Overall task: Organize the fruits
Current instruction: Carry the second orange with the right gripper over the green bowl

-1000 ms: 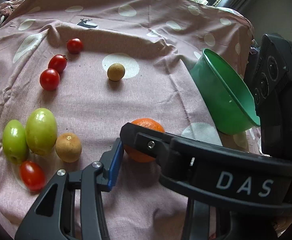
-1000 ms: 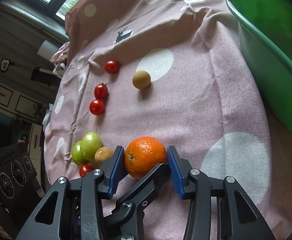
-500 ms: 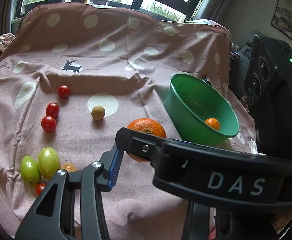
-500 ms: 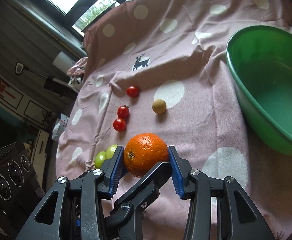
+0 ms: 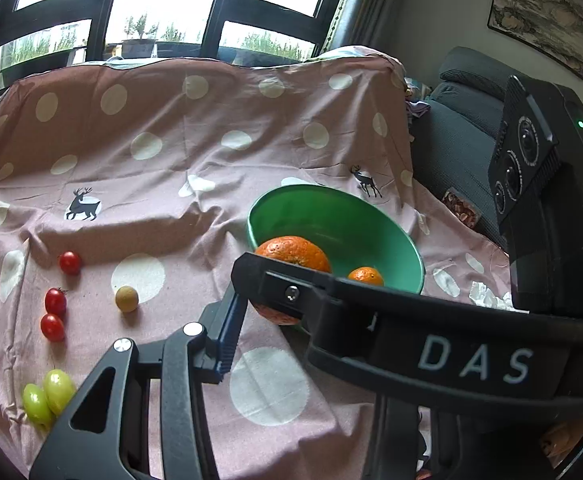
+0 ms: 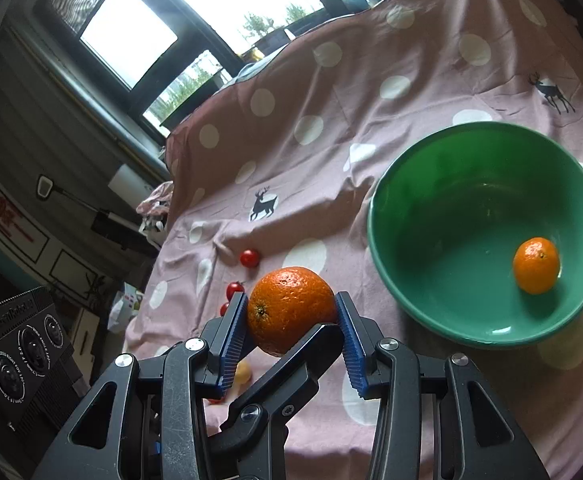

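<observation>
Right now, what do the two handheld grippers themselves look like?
Right gripper: matte black linkage frame, silver pivot screws, ribbed blue pads. Left gripper: the same black build with a blue pad; the black bar crossing its view bears white "DAS" lettering. No sleeves or cables visible.

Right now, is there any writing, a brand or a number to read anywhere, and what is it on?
"DAS": white letters on the black gripper arm crossing the left wrist view.
Raised lettering on top of the black camera box: too blurred to read.
Tiny print around its lenses: too small to read.
No readable numbers.
</observation>
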`<state>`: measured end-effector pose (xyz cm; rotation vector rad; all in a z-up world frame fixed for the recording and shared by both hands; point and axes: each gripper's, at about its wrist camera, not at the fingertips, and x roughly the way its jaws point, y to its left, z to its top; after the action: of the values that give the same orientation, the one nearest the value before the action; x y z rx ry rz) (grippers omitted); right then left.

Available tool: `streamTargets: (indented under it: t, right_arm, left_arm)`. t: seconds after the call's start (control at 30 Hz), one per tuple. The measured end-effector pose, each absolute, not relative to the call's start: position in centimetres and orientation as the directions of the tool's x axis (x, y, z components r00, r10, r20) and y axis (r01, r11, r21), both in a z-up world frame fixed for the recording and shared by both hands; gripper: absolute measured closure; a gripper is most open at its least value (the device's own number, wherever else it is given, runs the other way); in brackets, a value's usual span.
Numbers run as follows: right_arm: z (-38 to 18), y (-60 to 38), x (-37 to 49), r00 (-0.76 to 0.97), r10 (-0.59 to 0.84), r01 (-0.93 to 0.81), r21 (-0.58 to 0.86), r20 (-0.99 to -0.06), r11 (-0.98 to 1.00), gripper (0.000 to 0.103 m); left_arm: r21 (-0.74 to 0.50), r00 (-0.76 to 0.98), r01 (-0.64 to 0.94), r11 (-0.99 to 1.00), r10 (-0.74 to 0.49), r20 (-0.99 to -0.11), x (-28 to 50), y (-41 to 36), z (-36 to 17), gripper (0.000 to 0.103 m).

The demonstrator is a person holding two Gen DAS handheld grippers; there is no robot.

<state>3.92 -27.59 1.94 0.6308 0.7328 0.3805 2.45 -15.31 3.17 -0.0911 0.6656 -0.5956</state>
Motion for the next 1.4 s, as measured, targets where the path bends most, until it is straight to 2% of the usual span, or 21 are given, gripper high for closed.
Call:
streamTargets:
  t: [0.43,0.7,1.4]
  right_arm:
    - [0.6,-33.4,3.6,0.746,0.461,0.009,0.700,-0.481,0.715,0.056]
    - [-0.2,-35.8,3.2,0.766,0.395,0.093,0.695,-0.508,0.713,0.056]
    - [-2.0,-36.6,4.7,0.728,0.365,0.167,0.666,-0.581,0.727,0.056]
  left_arm:
    - [-0.263,0.551,0.580,0.771,-0.609,-0.571,3.9,-21.3,2.8,0.061]
    - [-0.298,0.483,0.631,0.716,-0.664,-0.571,4.8,-23.8,2.1,0.061]
    - [-0.357,0.412,0.630,0.690,-0.686,-0.599,6.3,-24.5,0.2,0.061]
